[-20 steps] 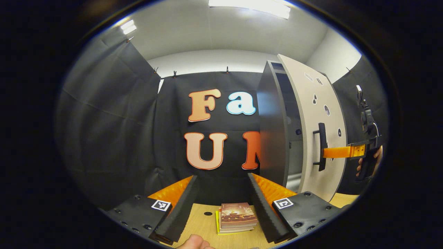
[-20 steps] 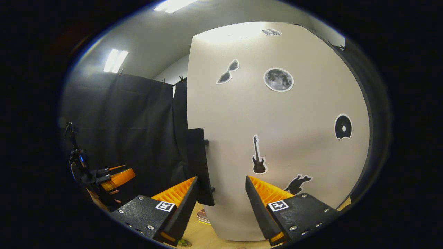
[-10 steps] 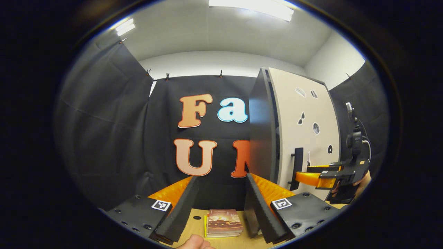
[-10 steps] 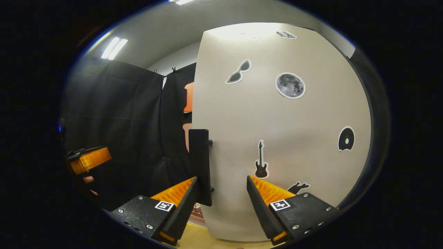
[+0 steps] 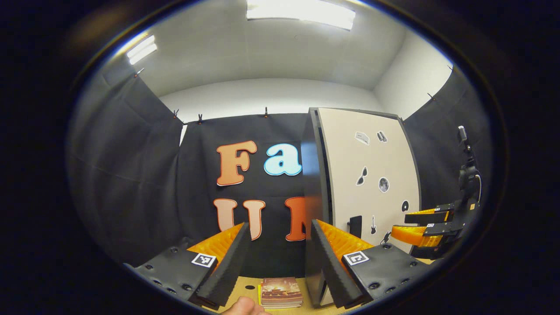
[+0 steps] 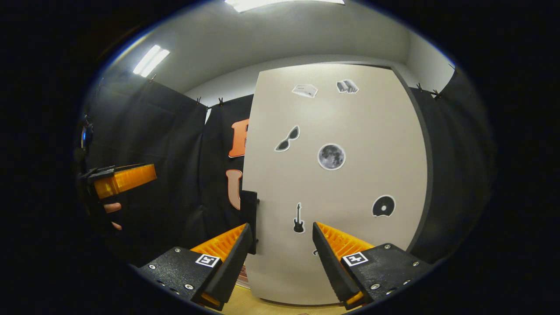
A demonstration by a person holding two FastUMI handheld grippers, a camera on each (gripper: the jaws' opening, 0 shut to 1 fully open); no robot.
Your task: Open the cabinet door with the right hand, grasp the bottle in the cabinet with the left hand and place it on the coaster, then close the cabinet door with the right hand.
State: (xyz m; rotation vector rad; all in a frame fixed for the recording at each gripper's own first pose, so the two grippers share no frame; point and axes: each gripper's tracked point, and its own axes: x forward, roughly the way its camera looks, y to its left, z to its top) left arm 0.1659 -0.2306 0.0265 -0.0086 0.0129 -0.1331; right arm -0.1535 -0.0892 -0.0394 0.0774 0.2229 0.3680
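The tall cabinet (image 5: 313, 175) stands at the right of the left gripper view, its pale stickered door (image 5: 367, 175) lying flush against the dark body. The door's black handle (image 5: 355, 225) sits low on its left edge. My right gripper (image 5: 399, 223) hovers open a little in front of the door, apart from the handle. In the right gripper view the door (image 6: 341, 175) faces me, the handle (image 6: 249, 218) is just above my left finger, and my right gripper (image 6: 280, 258) holds nothing. My left gripper (image 5: 280, 258) is open and empty, and also appears at the far left (image 6: 131, 177), held by a hand (image 6: 111, 210).
A small stack of books (image 5: 280, 292) lies on the wooden table (image 5: 249, 286) below my left gripper's fingers. A thumb (image 5: 245, 306) shows at the bottom edge. Black cloth walls close the booth behind and on both sides of the cabinet.
The cabinet door has swung from ajar to flush with the body. My right gripper has drawn back from the handle. My left gripper has pulled away from the cabinet.
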